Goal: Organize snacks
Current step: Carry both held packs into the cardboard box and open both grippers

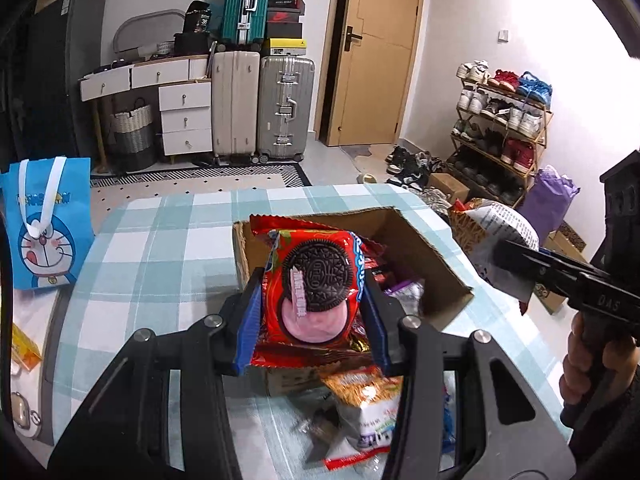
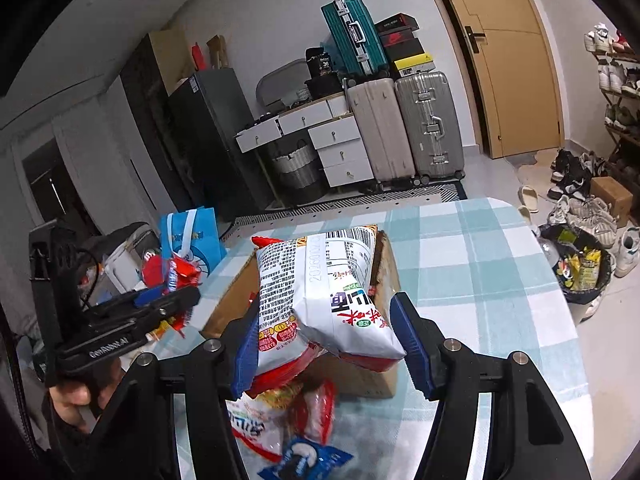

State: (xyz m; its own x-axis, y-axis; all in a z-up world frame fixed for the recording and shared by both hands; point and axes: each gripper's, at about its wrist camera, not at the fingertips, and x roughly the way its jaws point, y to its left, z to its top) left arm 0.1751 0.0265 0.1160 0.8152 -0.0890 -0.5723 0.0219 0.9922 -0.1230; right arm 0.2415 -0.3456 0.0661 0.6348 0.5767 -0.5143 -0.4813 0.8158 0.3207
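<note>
An open cardboard box (image 1: pixel 432 264) stands on the checked bench (image 1: pixel 160 248), with red and purple snack packets (image 1: pixel 390 276) lying inside it. Above the box's near side, the left claw (image 1: pixel 314 300) pinches a red cookie packet (image 1: pixel 316 280) between its blue pads. Over the box in the right wrist view, the right claw (image 2: pixel 328 344) pinches a white noodle packet (image 2: pixel 320 292). More snack packets (image 2: pixel 288 424) lie loose on the bench just in front of the box. A blue cartoon gift bag (image 1: pixel 44 220) stands left of the box; I cannot tell what is in it.

White walls (image 1: pixel 448 20), wooden door (image 1: pixel 380 52), stacked suitcases (image 1: pixel 262 104), white drawers (image 1: pixel 185 112); shoe rack (image 1: pixel 500 128), perhaps bamboo
</note>
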